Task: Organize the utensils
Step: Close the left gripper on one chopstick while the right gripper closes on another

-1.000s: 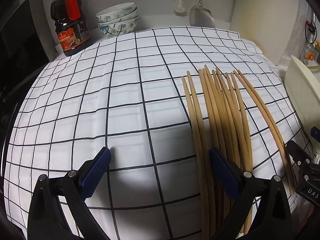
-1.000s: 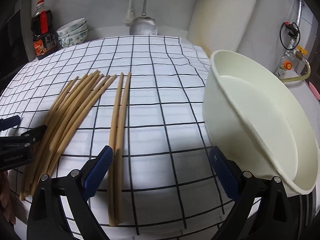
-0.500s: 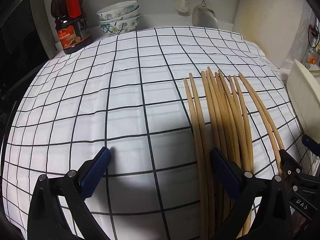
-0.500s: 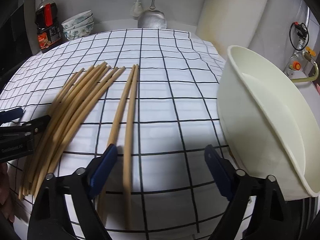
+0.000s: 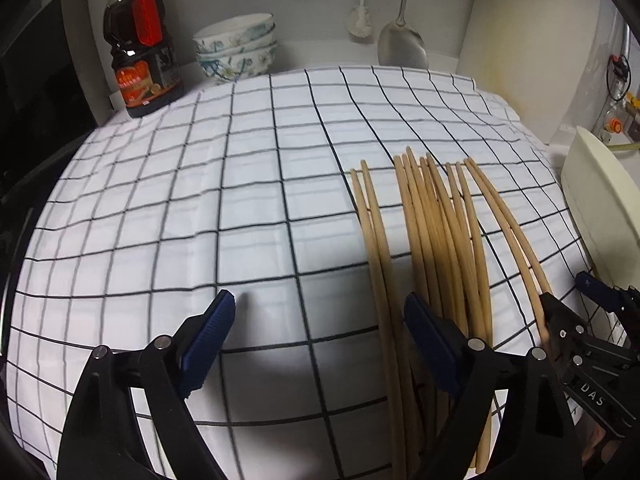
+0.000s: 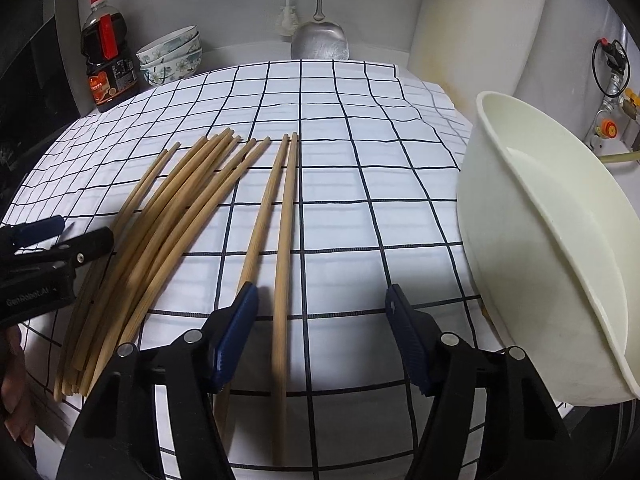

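Observation:
Several long wooden chopsticks lie on a white checked cloth [image 5: 180,216]. In the left wrist view a separate pair [image 5: 374,248] runs between the closing jaws of my left gripper [image 5: 318,320], close to its right finger and untouched. The main bunch [image 5: 436,240] passes behind that finger. In the right wrist view another pair [image 6: 280,216] reaches my right gripper [image 6: 322,320], whose jaws are closing. One stick lies between them without touching the pads, and the other runs under the left finger [image 6: 236,320]. The bunch [image 6: 160,232] lies to its left, by the left gripper [image 6: 52,248].
A white plastic basin [image 6: 560,240] stands tilted at the cloth's right edge, close to the right gripper. At the back are a dark sauce bottle [image 6: 106,64], stacked patterned bowls [image 6: 172,56] and a hanging metal spatula [image 6: 320,44]. A hand [image 6: 16,380] shows at the lower left.
The right gripper's jaws have narrowed markedly, and one stick of the right pair now lies between them. The left gripper's jaws have narrowed slightly. Both hands stayed roughly in place.

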